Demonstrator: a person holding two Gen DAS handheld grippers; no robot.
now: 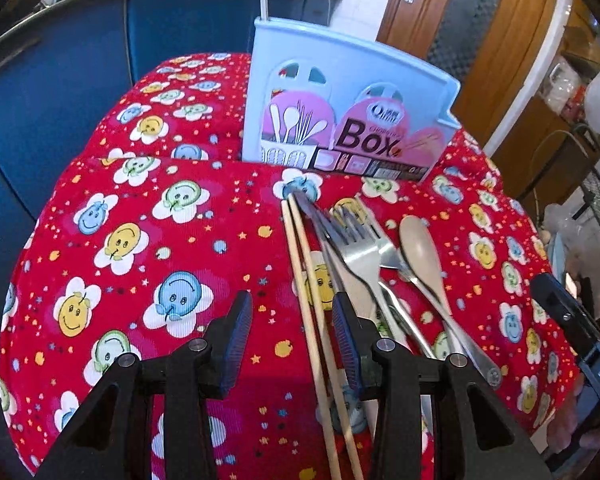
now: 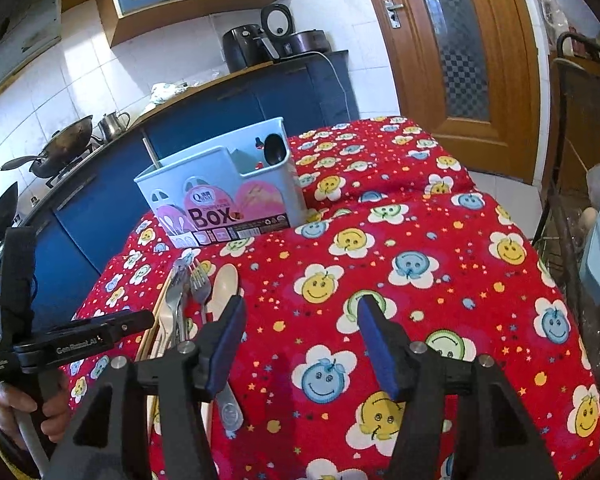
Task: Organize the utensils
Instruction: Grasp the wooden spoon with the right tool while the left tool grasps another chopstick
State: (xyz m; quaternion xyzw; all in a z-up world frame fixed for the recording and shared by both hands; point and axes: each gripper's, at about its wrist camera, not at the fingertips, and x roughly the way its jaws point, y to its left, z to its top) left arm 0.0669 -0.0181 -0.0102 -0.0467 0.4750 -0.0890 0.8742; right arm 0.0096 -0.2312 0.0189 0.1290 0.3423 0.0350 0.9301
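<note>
A red smiley-print cloth (image 2: pixel 380 240) covers the bench; on it stand a blue utensil box (image 2: pixel 220 196) and, nearer, chopsticks (image 1: pixel 300 264), forks (image 1: pixel 356 248) and a spoon (image 1: pixel 420 248).

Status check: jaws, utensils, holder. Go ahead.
Left gripper and right gripper open, empty. Chopsticks, forks, spoon loose on cloth. Blue holder upright beyond them. Nothing blocking.

Both wrist views look forward, low over tablecloth (image 1: pixel 140 240); share utensil pile (image 1: pixel 360 256), blue box (image 2: pixel 220 196).

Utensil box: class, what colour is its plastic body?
Light blue box, with a pink label; clearest in the right wrist view.
</note>
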